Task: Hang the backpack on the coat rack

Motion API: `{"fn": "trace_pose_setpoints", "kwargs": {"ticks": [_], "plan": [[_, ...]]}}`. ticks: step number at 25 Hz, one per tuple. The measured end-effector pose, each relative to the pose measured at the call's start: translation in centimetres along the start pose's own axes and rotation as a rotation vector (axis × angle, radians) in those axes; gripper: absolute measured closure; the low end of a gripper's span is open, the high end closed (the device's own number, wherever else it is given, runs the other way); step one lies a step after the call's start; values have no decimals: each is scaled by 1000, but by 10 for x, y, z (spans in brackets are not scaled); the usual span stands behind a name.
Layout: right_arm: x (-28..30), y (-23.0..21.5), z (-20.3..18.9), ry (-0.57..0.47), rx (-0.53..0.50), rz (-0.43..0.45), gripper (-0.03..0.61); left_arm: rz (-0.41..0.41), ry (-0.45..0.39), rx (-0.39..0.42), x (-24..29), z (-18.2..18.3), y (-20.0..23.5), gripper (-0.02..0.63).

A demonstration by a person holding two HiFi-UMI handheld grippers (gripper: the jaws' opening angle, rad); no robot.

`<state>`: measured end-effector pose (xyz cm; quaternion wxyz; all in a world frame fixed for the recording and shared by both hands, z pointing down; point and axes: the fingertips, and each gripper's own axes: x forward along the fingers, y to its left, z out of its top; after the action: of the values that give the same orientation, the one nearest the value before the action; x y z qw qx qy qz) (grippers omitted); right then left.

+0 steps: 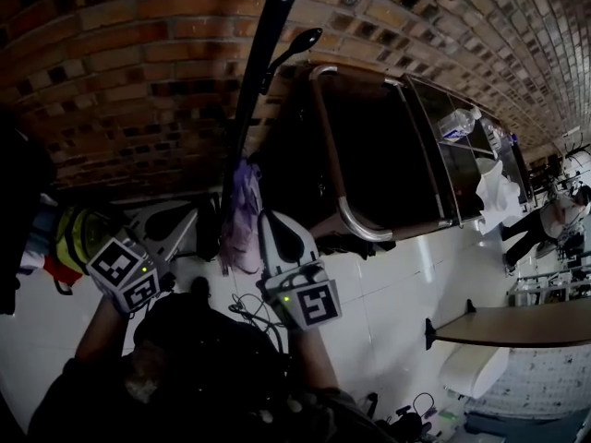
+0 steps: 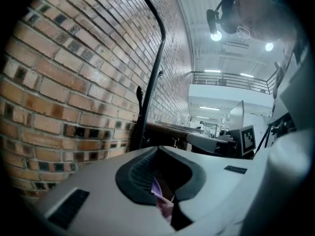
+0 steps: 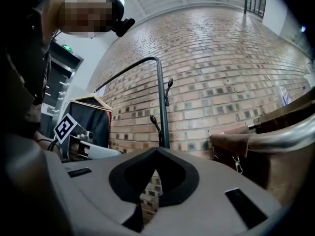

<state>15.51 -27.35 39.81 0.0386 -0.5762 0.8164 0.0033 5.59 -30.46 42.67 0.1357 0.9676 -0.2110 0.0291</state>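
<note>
**Hand-held gripper on the left clamps the backpack at the rack; hang not confirmed**

Left hand-held gripper (image 2: 165,203): jaws clenched on a fold of purple fabric, taken to be the backpack (image 1: 242,224).
Right hand-held gripper (image 3: 147,195): jaws together, nothing between them, only brick wall showing through the slit.
Backpack location: hangs limp, right against the black pole of the coat rack (image 1: 254,72), between the two grippers.
The upper hook (image 1: 297,42) is bare.
Whether a strap sits on any lower hook cannot be made out.
Judgement: carry and lift done. Left to do: seat the strap on a hook if it is not yet seated, then release the left grip.
</note>
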Motion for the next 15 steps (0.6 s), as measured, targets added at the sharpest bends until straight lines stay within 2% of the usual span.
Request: {"fn": "trace_pose_setpoints", "kwargs": {"ticks": [7,11,15], "plan": [[-82,29,18,-4,9,31,566,20,-22,28,-40,-2,-80,578],[-137,48,22,-37,30,35,568,26,-30,45,-66,-16,-131,578],[-190,72,18,-10,15,50,569,33,-38,50,-95,-30,-183,578]]}}
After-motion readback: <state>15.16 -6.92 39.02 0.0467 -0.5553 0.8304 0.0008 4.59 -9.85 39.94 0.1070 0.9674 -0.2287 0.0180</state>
